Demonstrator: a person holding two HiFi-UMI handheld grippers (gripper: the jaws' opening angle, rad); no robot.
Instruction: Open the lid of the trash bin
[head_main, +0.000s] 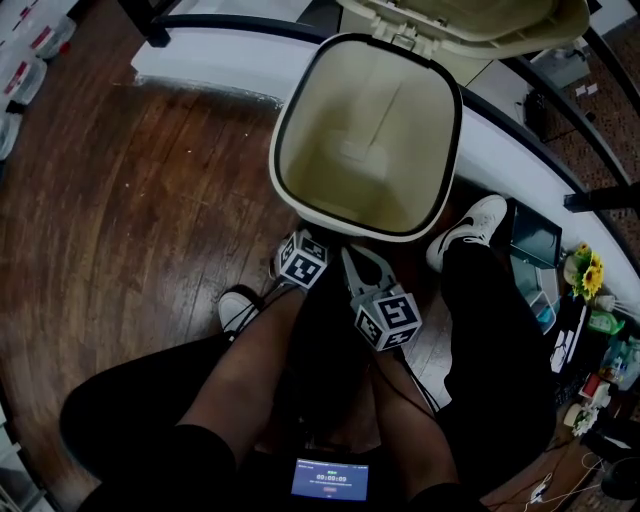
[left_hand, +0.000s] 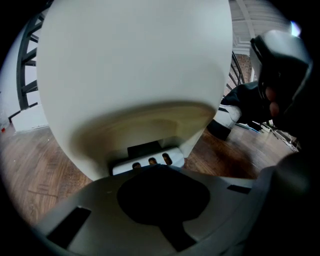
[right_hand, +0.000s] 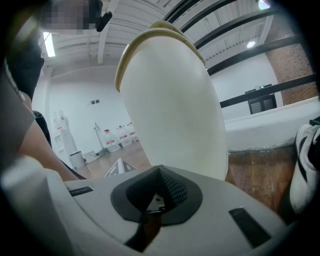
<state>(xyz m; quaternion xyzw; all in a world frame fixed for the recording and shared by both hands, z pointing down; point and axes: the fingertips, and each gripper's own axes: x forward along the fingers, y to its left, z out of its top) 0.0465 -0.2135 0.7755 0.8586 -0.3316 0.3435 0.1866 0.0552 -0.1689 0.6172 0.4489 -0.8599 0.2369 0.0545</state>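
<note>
At the foot of the trash bin (head_main: 283, 125), the left gripper (left_hand: 157, 167) is pointing its clenched, empty jaws at the small pedal (left_hand: 147, 161) tucked into the recess in the bin's base, and it appears to be bearing on that pedal. The bin is standing on the wooden floor (head_main: 150, 200) just in front of the person's legs, and its lid (head_main: 480, 20) is tipping back, leaving the mouth open. The right gripper (right_hand: 160, 172) is hovering beside the bin's wall, its jaws also closed with nothing between them. For this step to go well, the left tip is probably best pressing straight down on the middle of the pedal. That way it is not sliding off or pushing the bin away.
</note>
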